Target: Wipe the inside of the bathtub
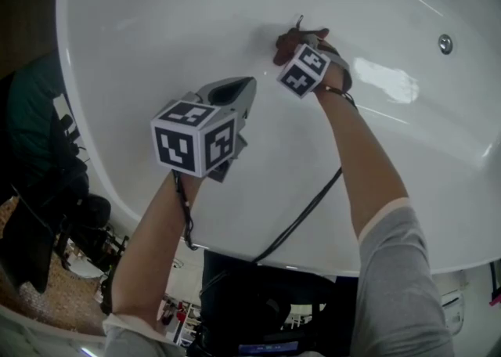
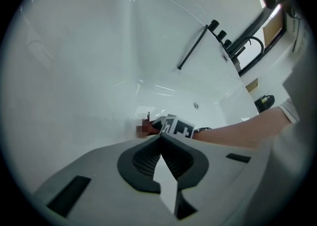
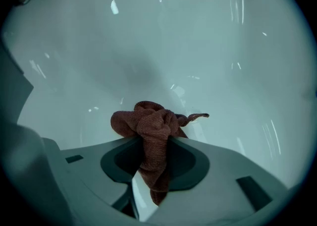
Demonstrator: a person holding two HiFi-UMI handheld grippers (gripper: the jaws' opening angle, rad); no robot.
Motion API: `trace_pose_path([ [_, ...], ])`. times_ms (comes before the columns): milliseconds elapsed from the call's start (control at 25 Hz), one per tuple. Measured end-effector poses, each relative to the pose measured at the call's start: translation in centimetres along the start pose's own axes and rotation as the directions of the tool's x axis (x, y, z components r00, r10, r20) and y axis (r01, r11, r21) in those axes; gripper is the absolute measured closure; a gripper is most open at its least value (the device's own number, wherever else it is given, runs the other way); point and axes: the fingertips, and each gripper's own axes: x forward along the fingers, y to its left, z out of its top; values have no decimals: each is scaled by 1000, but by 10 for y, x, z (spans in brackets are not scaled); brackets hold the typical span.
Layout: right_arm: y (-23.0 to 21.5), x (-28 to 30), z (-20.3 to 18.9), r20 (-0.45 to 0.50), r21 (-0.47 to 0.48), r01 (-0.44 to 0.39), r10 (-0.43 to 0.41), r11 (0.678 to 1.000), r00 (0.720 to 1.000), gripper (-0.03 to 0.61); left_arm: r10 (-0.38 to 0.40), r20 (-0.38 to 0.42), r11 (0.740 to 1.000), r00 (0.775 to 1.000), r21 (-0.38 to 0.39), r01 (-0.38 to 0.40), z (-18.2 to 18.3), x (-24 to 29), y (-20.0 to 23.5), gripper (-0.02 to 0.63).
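The white bathtub (image 1: 156,19) fills the head view. My right gripper (image 3: 154,138) is shut on a bunched reddish-brown cloth (image 3: 151,126), which bulges out past the jaws against the tub's inner wall (image 3: 148,46). In the head view the cloth (image 1: 286,41) shows just beyond the right gripper (image 1: 297,44), low inside the tub. My left gripper (image 1: 249,81) hangs above the tub's near side with its jaws shut and nothing between them. The left gripper view shows the left gripper (image 2: 160,137) pointing toward the cloth (image 2: 144,129) and the right gripper's marker cube (image 2: 177,127).
A chrome drain fitting (image 1: 445,44) sits on the tub's far right wall. A black faucet set with a hand shower (image 2: 213,34) stands on the tub's far rim. A black cable (image 1: 301,218) runs from the right gripper over the near rim (image 1: 258,250).
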Motion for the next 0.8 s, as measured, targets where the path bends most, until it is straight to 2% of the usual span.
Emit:
trace_pose_path([
  [240, 63, -2, -36, -45, -52, -120, 118, 991, 992, 439, -9, -4, 1000, 1000, 3, 9, -2, 4, -3, 606],
  [400, 72, -2, -44, -37, -100, -134, 131, 986, 991, 439, -17, -10, 1000, 1000, 10, 17, -1, 7, -11, 606],
  [480, 56, -1, -41, -32, -91, -98, 96, 991, 995, 439, -24, -11, 1000, 1000, 15, 24, -2, 6, -13, 606],
  [640, -10, 4, -14, -11, 1, 12, -12, 1000, 1000, 439, -22, 2, 1000, 1000, -1, 22, -2, 5, -7, 606],
  [720, -35, 4, -3, -22, 55, 38, -37, 998, 999, 439, -19, 4, 1000, 1000, -10, 19, -2, 5, -6, 606],
  [800, -42, 1, -1, -40, 77, 49, -46, 996, 998, 439, -18, 1, 1000, 1000, -13, 18, -2, 6, -6, 606],
])
